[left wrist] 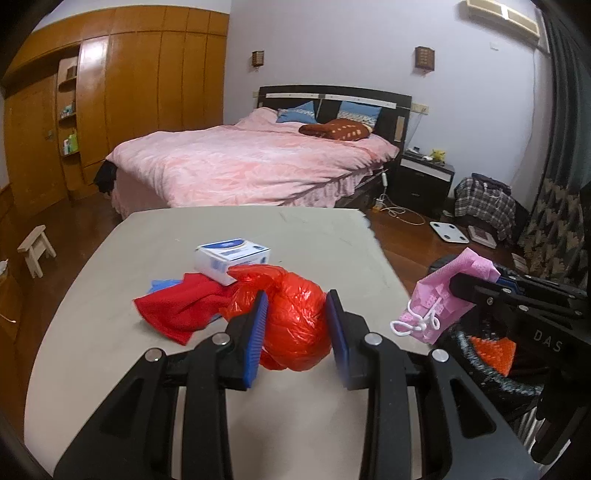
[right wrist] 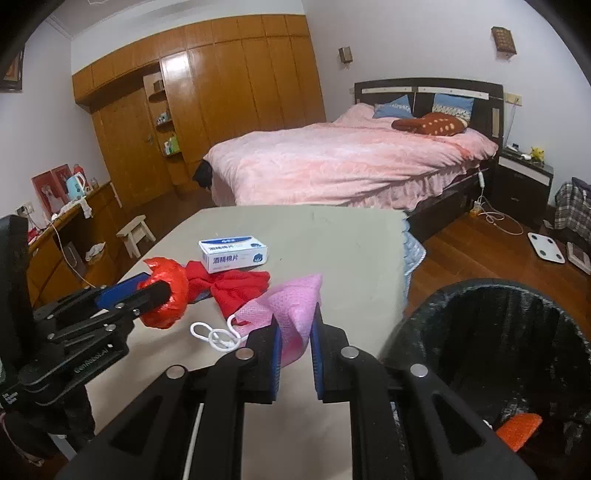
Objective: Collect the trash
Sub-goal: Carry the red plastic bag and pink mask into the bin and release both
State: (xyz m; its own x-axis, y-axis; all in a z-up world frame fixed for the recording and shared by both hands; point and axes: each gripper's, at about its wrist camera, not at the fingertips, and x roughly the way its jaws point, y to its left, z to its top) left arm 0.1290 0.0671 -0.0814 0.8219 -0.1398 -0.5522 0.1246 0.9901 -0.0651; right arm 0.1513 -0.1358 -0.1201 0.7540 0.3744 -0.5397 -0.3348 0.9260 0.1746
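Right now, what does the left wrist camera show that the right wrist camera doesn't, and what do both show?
Only the left wrist view shows the air conditioner and a blue scrap beside the red cloth.

Only the right wrist view shows the side counter with a kettle and the trash bin with its opening fully in view.

Both show the red plastic bag in the left gripper, the pink mask in the right gripper, the white box and the bed.

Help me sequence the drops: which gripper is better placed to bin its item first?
Right. The right gripper holds the pink mask beside the bin; the left gripper, around the red bag, sits over the table, farther away.
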